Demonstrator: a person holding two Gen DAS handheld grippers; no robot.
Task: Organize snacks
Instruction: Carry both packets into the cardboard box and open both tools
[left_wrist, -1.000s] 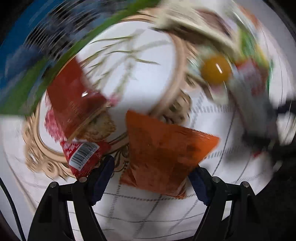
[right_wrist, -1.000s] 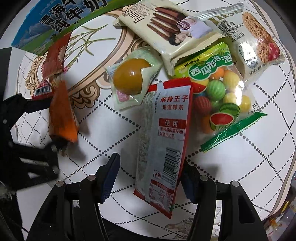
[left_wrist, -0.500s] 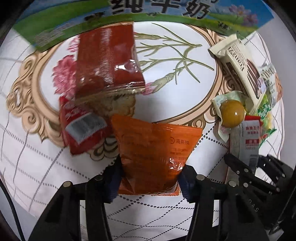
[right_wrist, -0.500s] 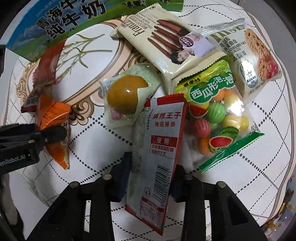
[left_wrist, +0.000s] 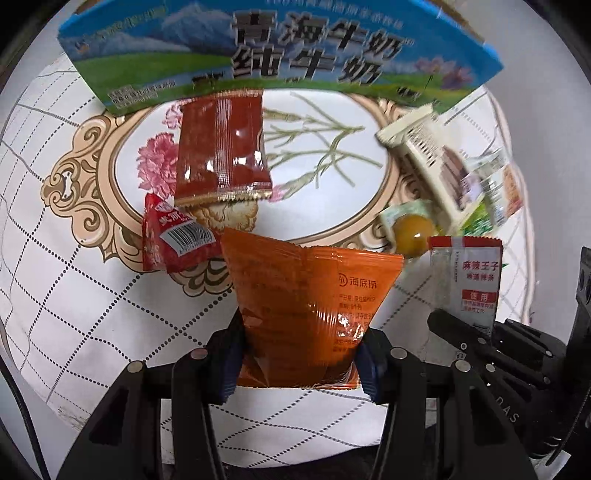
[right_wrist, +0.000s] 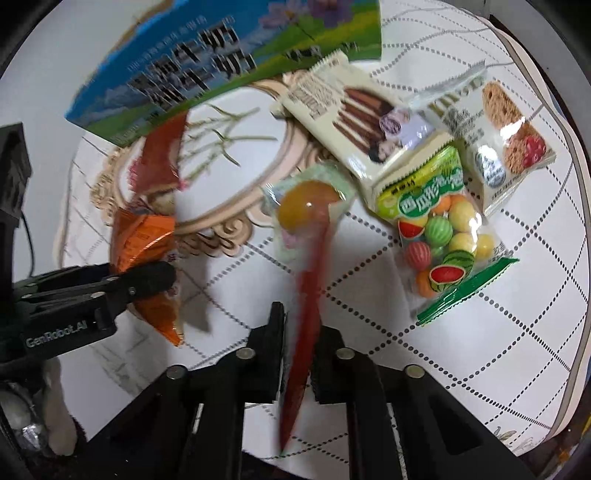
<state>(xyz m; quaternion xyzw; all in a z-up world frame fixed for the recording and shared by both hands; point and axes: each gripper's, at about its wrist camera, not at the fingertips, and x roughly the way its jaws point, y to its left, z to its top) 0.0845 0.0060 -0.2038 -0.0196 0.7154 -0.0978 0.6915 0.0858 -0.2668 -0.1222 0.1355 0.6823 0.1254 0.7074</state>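
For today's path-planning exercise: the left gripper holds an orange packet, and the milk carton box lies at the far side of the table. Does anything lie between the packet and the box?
Yes. Between the orange packet in the left gripper and the milk carton box, a dark red packet and a small red sachet lie on the table, left of the straight line. The oval's white middle to their right looks bare.

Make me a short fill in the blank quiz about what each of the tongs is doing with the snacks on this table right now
1. The left tongs are shut on the ____ packet.
2. The right tongs pinch the spicy strip packet, seen ____-on in the right wrist view.
3. The watermelon gum bag lies on the ____, held by nothing.

Missing words: orange; edge; table
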